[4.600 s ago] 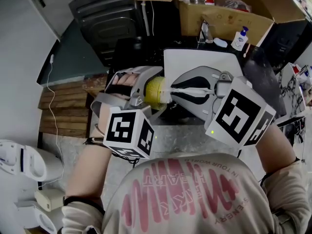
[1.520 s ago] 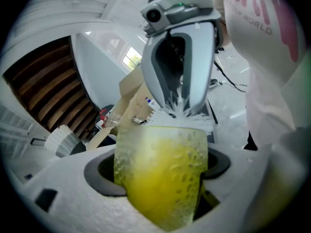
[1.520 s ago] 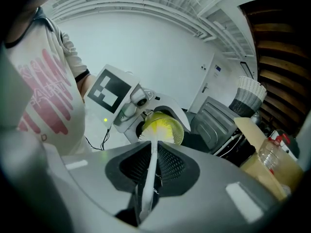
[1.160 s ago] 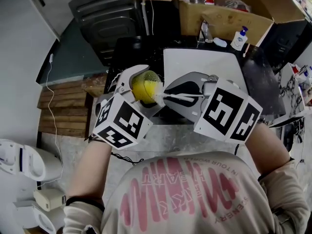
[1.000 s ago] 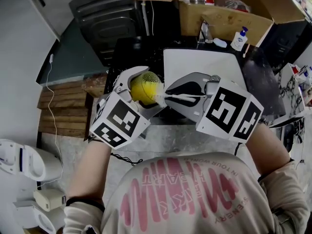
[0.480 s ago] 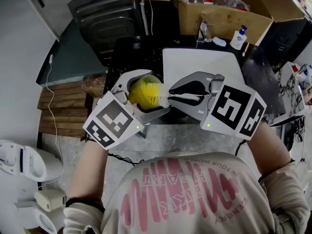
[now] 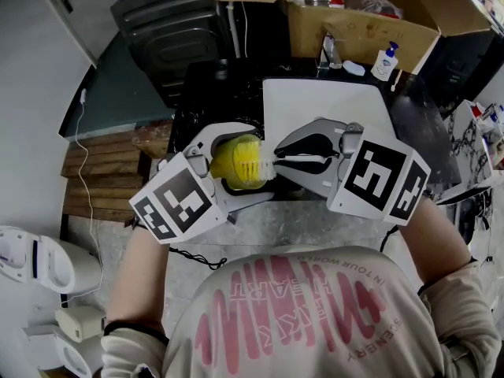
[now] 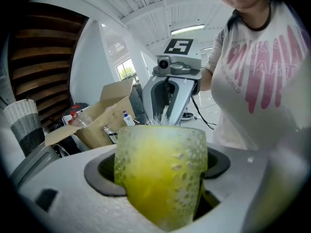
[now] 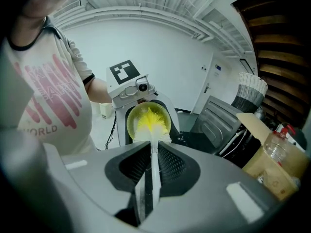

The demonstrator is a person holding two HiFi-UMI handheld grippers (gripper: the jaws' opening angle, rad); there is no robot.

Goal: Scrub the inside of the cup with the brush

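Observation:
A translucent yellow cup (image 7: 235,164) lies on its side in mid-air, mouth turned right, with my left gripper (image 7: 230,162) shut on it. It fills the left gripper view as a textured yellow cup (image 8: 160,171) between the white jaws. My right gripper (image 7: 303,157) is shut on the white handle of a brush (image 7: 285,158). The brush's bristles (image 7: 263,166) are at the cup's mouth. In the right gripper view the brush handle (image 9: 154,169) runs forward between the jaws and its bristle head (image 9: 151,123) sits inside the round cup opening (image 9: 132,125).
Below the grippers is a dark sink (image 7: 213,93) beside a white board (image 7: 331,101). At the back stand a cardboard box (image 7: 370,22) and a soap bottle (image 7: 386,63). A grey bin (image 7: 169,22) stands at back left, a wooden pallet (image 7: 102,172) at left.
The left gripper has rolled and tipped the cup's mouth from upward to the right. The brush has stayed at the cup's mouth, shifting slightly with it.

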